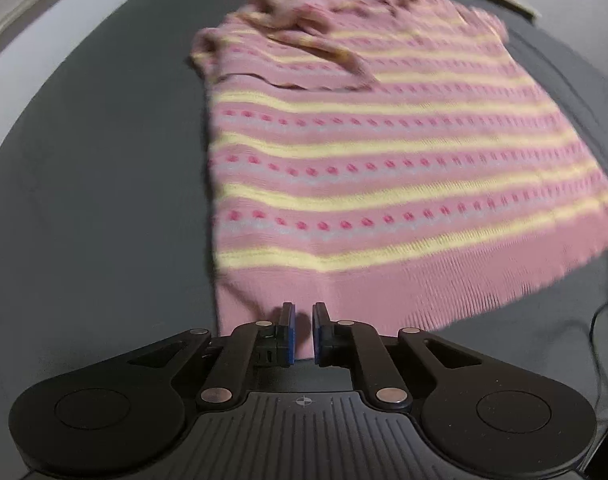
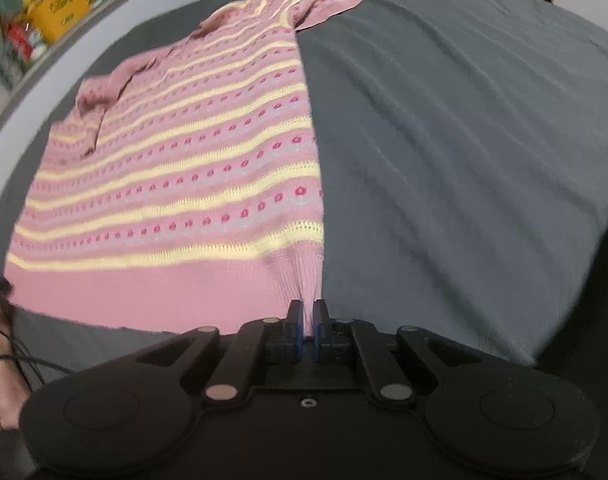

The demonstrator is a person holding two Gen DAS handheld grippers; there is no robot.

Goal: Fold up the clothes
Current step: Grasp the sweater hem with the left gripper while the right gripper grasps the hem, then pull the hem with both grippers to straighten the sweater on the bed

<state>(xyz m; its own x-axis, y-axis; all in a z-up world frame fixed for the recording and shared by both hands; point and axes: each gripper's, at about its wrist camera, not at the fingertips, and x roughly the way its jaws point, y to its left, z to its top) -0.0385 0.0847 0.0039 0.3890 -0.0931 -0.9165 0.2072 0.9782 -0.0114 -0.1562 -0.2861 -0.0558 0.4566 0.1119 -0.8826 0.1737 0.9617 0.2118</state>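
Down at 6 o'clock in each wrist view, one pink knitted sweater (image 1: 384, 152) meets a pair of black fingers with blue pads. In the left wrist view the left gripper (image 1: 303, 334) sits at the hem's left corner; its two fingers stand nearly together with a narrow strip of pink ribbed hem between the pads, which look clamped on it. In the right wrist view the right gripper (image 2: 308, 330) pinches the hem's right corner, the knit gathering into small pleats that run into the slim gap between its pads, so those fingers are clamped on the cloth too.

From the fingers the sweater spreads away toward 12 o'clock, lying flat on a dark grey sheet (image 2: 464, 140) that covers the counter. Its collar end is farthest off, at about 12 o'clock in the left view and 11 o'clock in the right.

Counted: one sweater, two grippers, two fingers on each. Pale yellow stripes cross the body, with rows of darker pink dots on lilac bands between them; both frames are blurred, so I cannot count them surely.

The knit is soft, with a plain ribbed band at the hem and an openwork look in the yellow stripes. A sleeve (image 1: 316, 44) lies crumpled across the chest. The sheet is smooth fabric with shallow wrinkles.
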